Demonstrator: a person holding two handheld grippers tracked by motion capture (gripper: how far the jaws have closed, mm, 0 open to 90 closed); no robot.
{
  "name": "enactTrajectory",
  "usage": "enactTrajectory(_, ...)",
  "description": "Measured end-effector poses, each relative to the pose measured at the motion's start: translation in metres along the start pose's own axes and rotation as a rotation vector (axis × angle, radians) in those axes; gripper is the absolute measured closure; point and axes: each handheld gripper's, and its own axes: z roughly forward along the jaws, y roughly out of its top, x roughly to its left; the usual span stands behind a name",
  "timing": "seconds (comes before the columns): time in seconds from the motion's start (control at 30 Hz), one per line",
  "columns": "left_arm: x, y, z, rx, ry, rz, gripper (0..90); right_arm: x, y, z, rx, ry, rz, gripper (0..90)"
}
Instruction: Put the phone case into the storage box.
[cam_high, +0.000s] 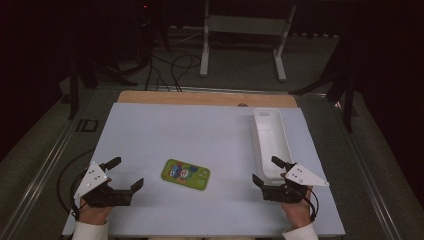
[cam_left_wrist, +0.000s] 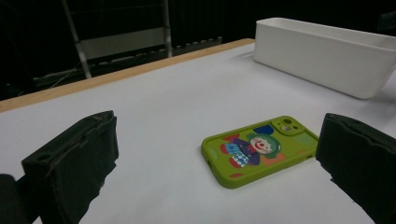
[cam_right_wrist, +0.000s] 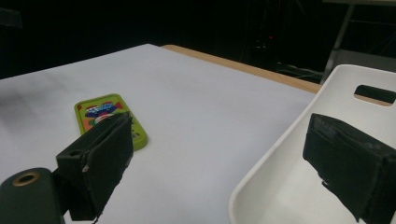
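The white table (cam_high: 200, 130), with a wooden strip along its upper edge, carries a green phone case (cam_high: 185, 174) lying flat a little below the centre of the frame and a long white bin (cam_high: 270, 142) at the right, well apart from it.

Open table (cam_high: 200, 130) around phone case (cam_high: 186, 174) (bin (cam_high: 272, 145) flanks right).

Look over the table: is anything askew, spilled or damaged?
Nothing is spilled or visibly damaged. The green cartoon-printed phone case lies flat but skewed to the table's edges, outside the long white plastic bin, which sits upright and looks empty.
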Motion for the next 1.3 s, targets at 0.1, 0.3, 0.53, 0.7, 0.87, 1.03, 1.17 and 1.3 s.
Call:
enactTrajectory(0.1,0.0,0.0,0.0,0.002,-0.001,0.001,0.0,0.0,0.0,-0.001,0.0,-0.004,0.004,8.6)
enactTrajectory(0.3,-0.001,0.0,0.001,0.002,-0.004,0.003,0.0,0.0,-0.001,0.0,-0.002,-0.005,0.002,8.6)
enactTrajectory(0.53,-0.001,0.001,0.001,0.005,-0.004,0.012,0.0,0.001,-0.001,0.001,0.0,-0.005,0.001,8.6)
enactTrajectory(0.7,-0.002,0.002,0.002,0.007,-0.004,0.009,0.0,0.0,-0.002,0.0,0.004,-0.006,0.004,8.6)
enactTrajectory(0.87,-0.005,0.006,0.004,0.012,-0.014,0.018,0.0,0.0,-0.003,0.0,0.006,-0.012,0.01,8.6)
enactTrajectory(1.03,-0.006,0.011,0.003,0.009,-0.023,0.025,0.0,0.0,-0.003,0.0,0.004,-0.017,0.009,8.6)
enactTrajectory(1.17,-0.006,0.014,0.006,0.014,-0.034,0.029,0.0,0.0,-0.005,0.0,0.008,-0.019,0.013,8.6)
enactTrajectory(1.3,-0.008,0.016,0.012,0.03,-0.049,0.042,0.0,0.0,-0.005,0.001,0.01,-0.019,0.012,8.6)
